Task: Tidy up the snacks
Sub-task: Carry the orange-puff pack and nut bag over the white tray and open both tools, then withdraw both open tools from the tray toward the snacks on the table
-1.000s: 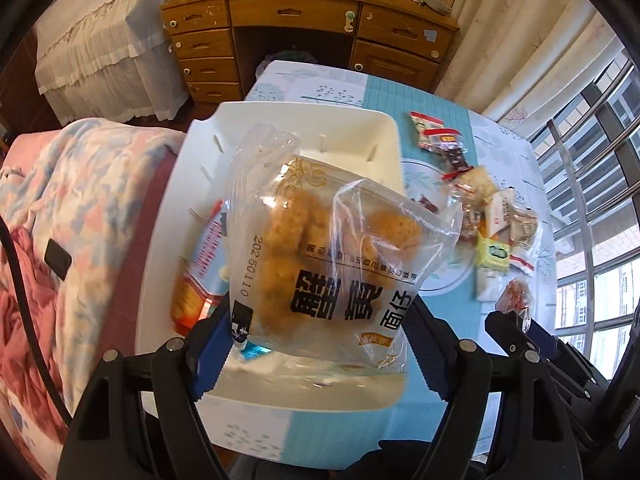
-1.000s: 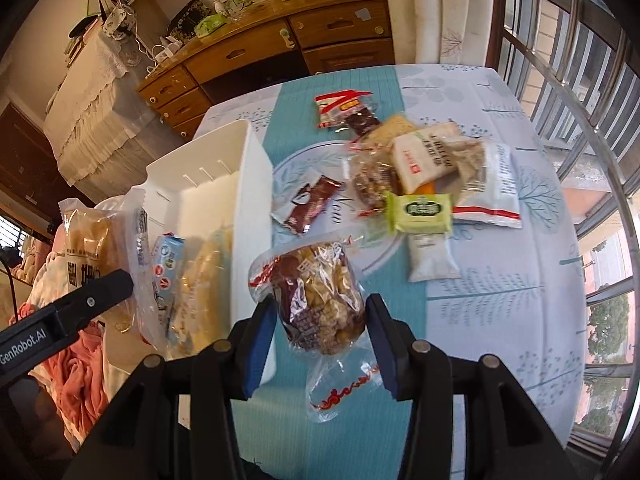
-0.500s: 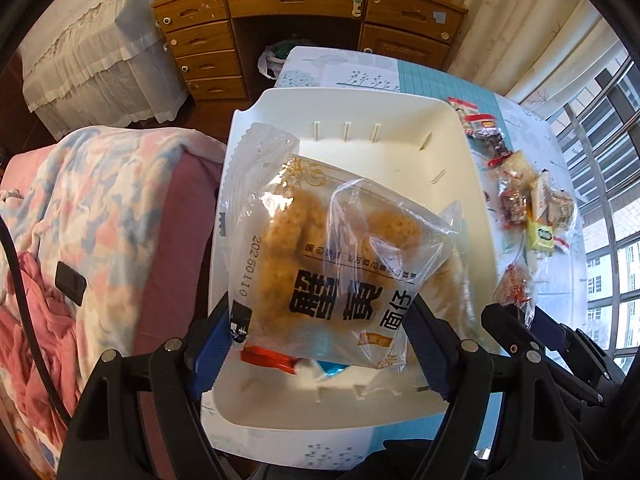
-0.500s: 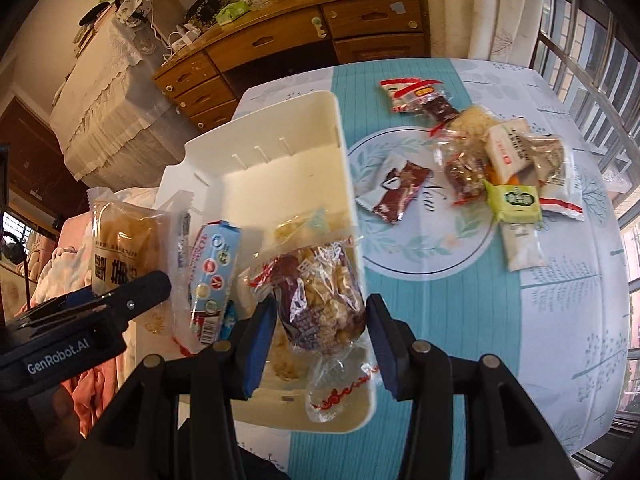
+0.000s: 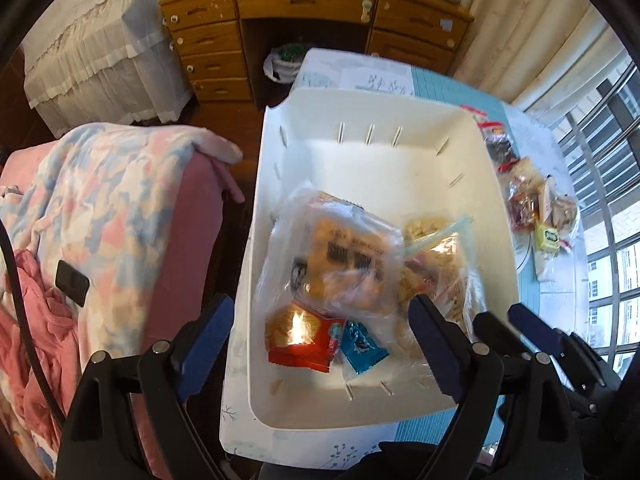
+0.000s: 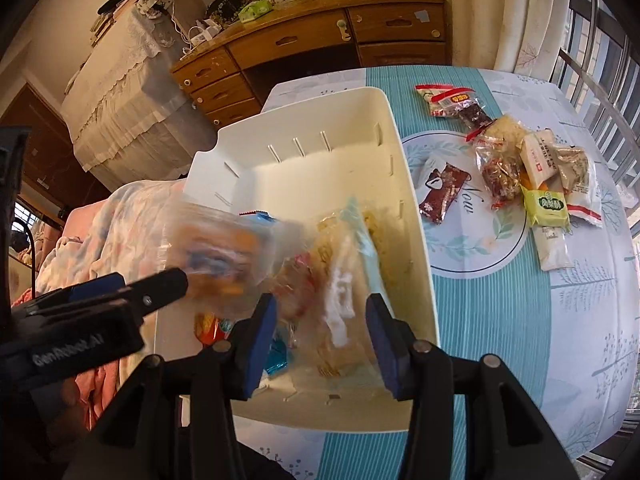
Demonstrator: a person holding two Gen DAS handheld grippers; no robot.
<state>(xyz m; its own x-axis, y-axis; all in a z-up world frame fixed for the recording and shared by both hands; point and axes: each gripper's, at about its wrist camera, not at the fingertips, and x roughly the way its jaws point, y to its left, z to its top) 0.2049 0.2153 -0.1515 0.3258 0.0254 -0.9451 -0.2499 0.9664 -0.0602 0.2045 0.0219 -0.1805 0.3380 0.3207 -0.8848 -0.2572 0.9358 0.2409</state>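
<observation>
A white bin [image 5: 272, 200] stands at the table's left edge. My left gripper [image 5: 320, 344] hovers over its near end with the jaws opening. The clear bag of golden fried snacks [image 5: 340, 260] lies loose in the bin, free of the pads, on a red pack [image 5: 304, 340] and a blue pack [image 5: 362, 346]. In the right wrist view that bag [image 6: 224, 256] is a blur beside a finger of the left gripper [image 6: 160, 284]. My right gripper [image 6: 322, 340] is over the bin [image 6: 416, 240], shut on a clear bag of brown nut snacks [image 6: 336, 308], which is motion-blurred.
Several loose snack packs [image 6: 540, 184] lie on the teal tablecloth [image 6: 500, 320] right of the bin. A bed with a pink and blue blanket [image 5: 100, 200] lies close on the left. A wooden desk with drawers [image 5: 304, 4] stands beyond the table. Window bars [image 6: 600, 60] run along the right.
Both grippers have shifted left from the table onto the bin. The left jaws have spread and the fried snack bag has dropped into the bin. The right gripper still grips its bag.
</observation>
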